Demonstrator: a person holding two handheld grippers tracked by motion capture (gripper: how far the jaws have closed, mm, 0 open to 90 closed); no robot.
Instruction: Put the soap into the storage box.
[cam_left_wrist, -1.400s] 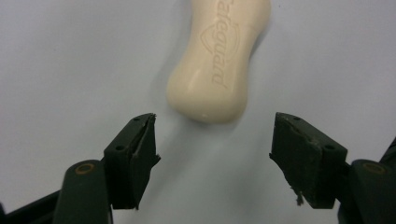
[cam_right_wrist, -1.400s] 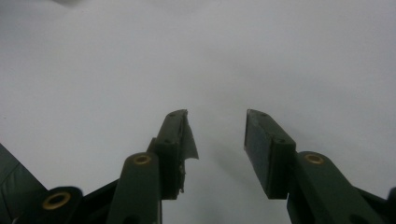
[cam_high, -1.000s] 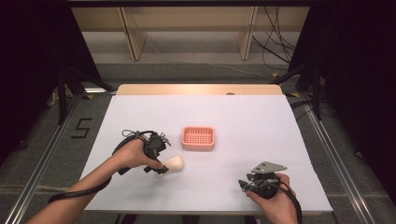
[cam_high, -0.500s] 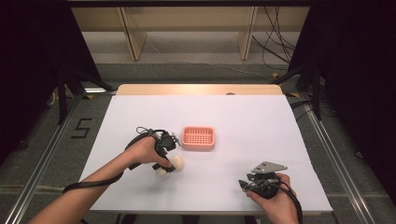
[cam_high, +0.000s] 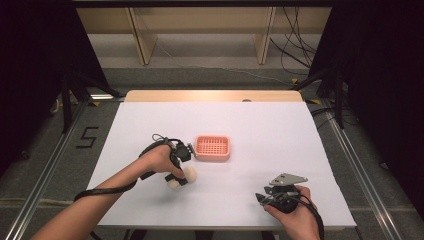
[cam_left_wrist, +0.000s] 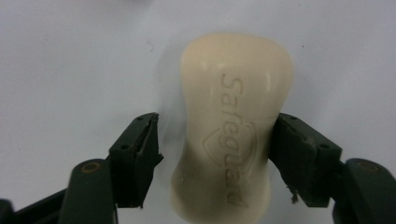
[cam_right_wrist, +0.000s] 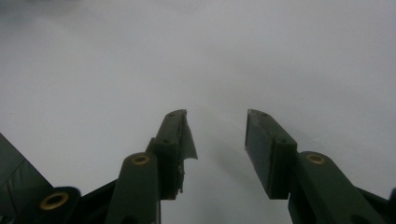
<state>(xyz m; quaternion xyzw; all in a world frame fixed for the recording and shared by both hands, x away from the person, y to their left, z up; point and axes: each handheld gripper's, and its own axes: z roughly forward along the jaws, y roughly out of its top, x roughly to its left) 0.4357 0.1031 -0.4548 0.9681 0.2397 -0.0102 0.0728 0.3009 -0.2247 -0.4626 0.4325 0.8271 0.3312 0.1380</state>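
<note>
In the high view my left hand (cam_high: 159, 159) covers most of my left gripper (cam_high: 181, 176), and the cream soap bar (cam_high: 183, 176) shows as a pale lump at its tip, on the white table (cam_high: 280, 135) just short of the pink basket (cam_high: 212, 148). In the left gripper view the bar's near end is cut off; the jaws stand spread around its waist, one touching it, the other with a gap. My left forearm reaches in diagonally. My right gripper (cam_high: 262, 198) rests near the table's front edge, jaws apart with bare table between them.
</note>
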